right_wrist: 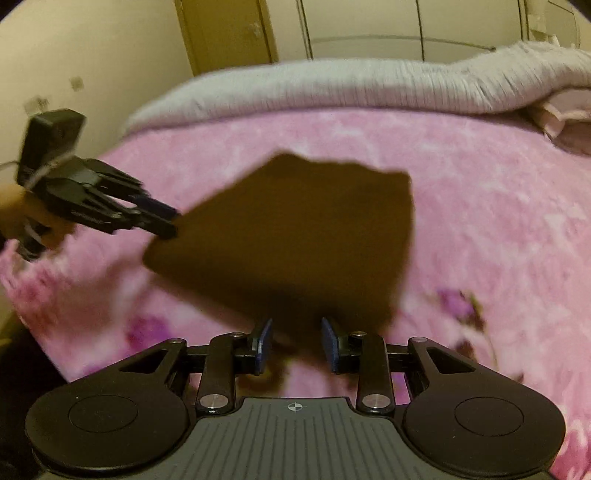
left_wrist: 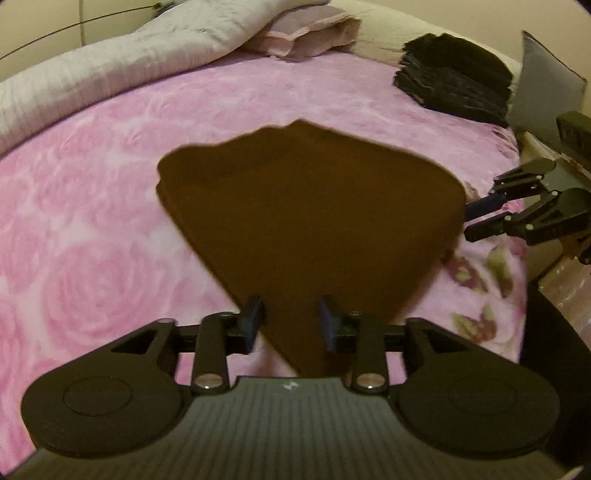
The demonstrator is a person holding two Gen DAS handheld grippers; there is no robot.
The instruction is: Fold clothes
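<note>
The brown folded garment (left_wrist: 306,221) lies flat on the pink bedspread (left_wrist: 92,229) — one corner between the left gripper (left_wrist: 291,317)'s partly open jaws, another between the right gripper (right_wrist: 295,343)'s, neither visibly pinched. The fold looks nearly done; next — probably carry it to the dark stack (left_wrist: 454,77) beyond.

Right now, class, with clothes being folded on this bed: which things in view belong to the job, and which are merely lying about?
Part of the job:
- brown garment, folded
- left gripper, at its near corner
- right gripper, at another corner
- stack of dark folded clothes

Lying about:
- pink floral blanket
- grey quilt
- pink pillow
- grey cushion
</note>
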